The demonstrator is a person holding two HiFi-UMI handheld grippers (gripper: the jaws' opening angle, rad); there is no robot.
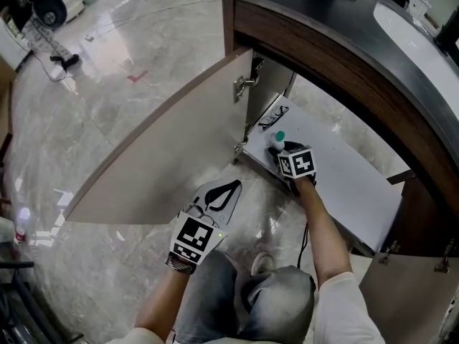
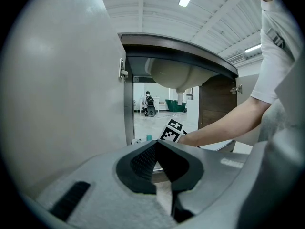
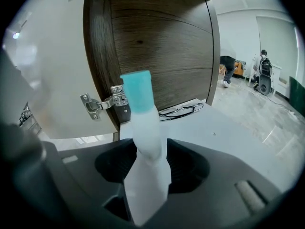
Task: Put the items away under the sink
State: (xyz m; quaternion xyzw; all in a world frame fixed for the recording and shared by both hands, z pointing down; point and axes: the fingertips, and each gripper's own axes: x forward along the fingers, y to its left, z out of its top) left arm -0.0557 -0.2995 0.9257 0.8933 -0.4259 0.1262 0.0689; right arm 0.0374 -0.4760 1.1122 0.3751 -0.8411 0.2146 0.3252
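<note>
A: Dark ribbed pads (image 3: 189, 165) of the right gripper (image 3: 151, 151) fill the bottom of its own view. They are clamped on a white bottle (image 3: 145, 140) of smooth plastic, with a flattened body that narrows to a round neck. Its teal cap (image 3: 136, 90), a plain cylinder, stands past the fingertips.

B: What lies beyond those fingers?

A: A dark wood-grain panel (image 3: 152, 37) rises straight ahead. To the fingers' left, a bright metal hinge (image 3: 102, 103) sits on a pale board. Past the tips and slightly right, thin-framed glasses (image 3: 183, 109) lie on the cabinet floor (image 3: 238, 137), which is flat and matte white.

B: Is the bottle standing on that floor?

A: The head view puts the white bottle (image 1: 275, 142) over the cabinet floor (image 1: 344, 181) near its front corner, with the glasses (image 1: 272, 118) just beyond. The right gripper (image 1: 281, 153) hides the base, so I cannot tell whether it touches.

B: And the other hand?

A: The left gripper (image 2: 156, 147) has its fingers shut tip to tip with nothing between them. In the head view the left gripper (image 1: 231, 187) hangs outside the cabinet over the glossy marble floor (image 1: 107, 70), with the open door (image 1: 165, 142) just past its tips.

B: Does its view show anything the others don't?

A: Yes, the smooth rounded underside of the basin (image 2: 176, 75) up ahead of the fingers. Only the head view shows the curved dark countertop (image 1: 323, 13).
</note>
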